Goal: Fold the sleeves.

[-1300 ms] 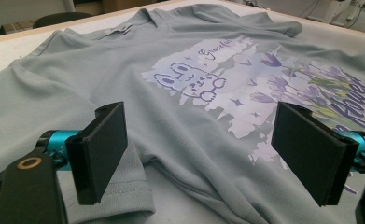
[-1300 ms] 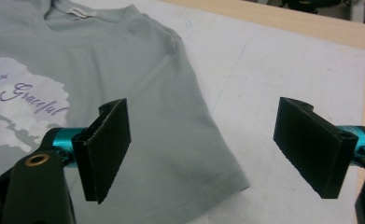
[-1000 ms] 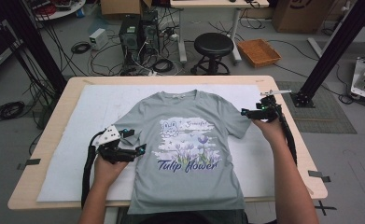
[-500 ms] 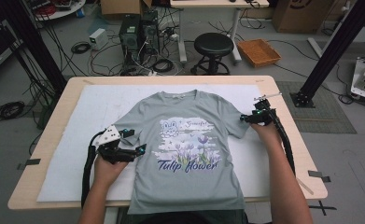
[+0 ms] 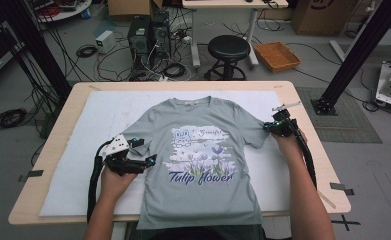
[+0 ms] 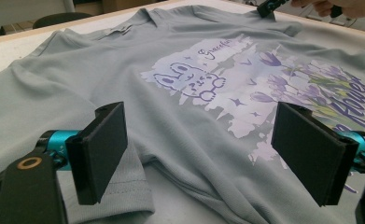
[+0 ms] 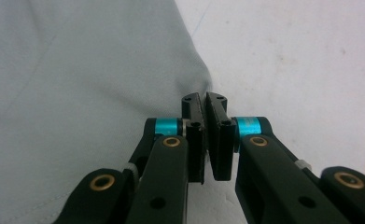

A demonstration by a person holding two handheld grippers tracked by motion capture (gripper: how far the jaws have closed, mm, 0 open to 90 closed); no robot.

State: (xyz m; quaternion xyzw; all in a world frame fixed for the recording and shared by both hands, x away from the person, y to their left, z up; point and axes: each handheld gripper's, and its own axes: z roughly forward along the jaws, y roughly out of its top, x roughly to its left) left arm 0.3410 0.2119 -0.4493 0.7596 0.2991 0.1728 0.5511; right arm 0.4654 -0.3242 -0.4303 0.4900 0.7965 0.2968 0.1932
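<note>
We see a grey T-shirt [image 5: 203, 165] lying flat on the white mat [image 5: 73, 170] on the table. The right gripper [image 5: 279, 125] has just been closing and now pinches the edge of the shirt's sleeve. The left gripper [image 5: 133, 159] rests wide open over the other sleeve.

T-shirt [image 5: 198, 165]: soft matt grey-green cloth, smooth printed graphic. Bench [image 5: 58, 145]: pale wood edge, matt white felt-like cover. Right gripper [image 7: 207, 105] fingers: matt black pads, glossy teal metal collars.
</note>
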